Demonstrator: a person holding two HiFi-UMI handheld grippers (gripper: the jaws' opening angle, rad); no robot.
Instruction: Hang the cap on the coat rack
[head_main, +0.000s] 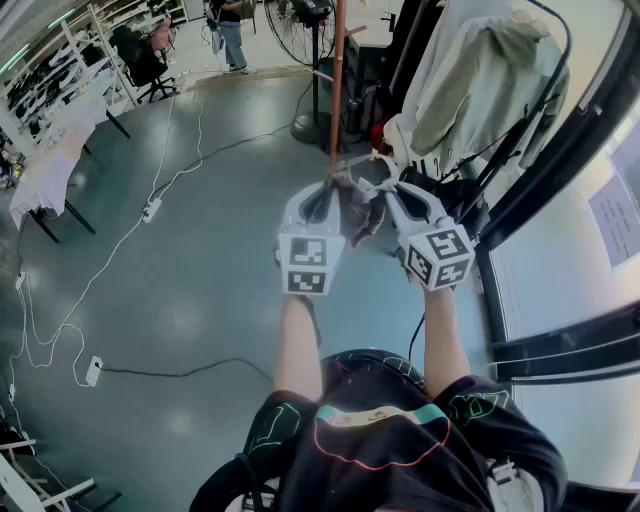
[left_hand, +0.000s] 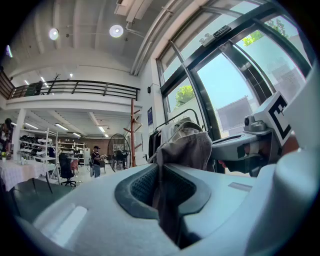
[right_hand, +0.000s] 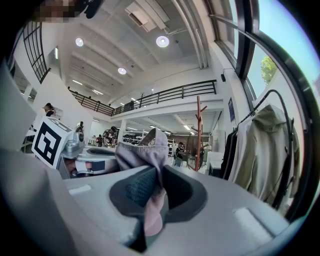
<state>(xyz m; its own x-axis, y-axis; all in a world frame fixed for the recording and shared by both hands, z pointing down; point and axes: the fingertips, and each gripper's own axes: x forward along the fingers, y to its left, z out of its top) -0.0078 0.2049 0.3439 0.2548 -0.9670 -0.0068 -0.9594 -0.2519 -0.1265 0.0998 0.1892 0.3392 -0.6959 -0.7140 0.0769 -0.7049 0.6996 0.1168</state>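
Grey workshop floor (head_main: 200, 260) below you, coat rack (head_main: 338, 90) ahead.
You hold the cap (head_main: 352, 212) up between your left tool (head_main: 333, 188) and right tool (head_main: 380, 180) (each clamped on its fabric).

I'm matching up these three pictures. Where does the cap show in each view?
Head view: cap, upper middle, just below the coat rack.
Left gripper view: cap at centre, slightly right.
Right gripper view: cap at centre, slightly left.
Shared landmark: the wooden coat rack, in all three.
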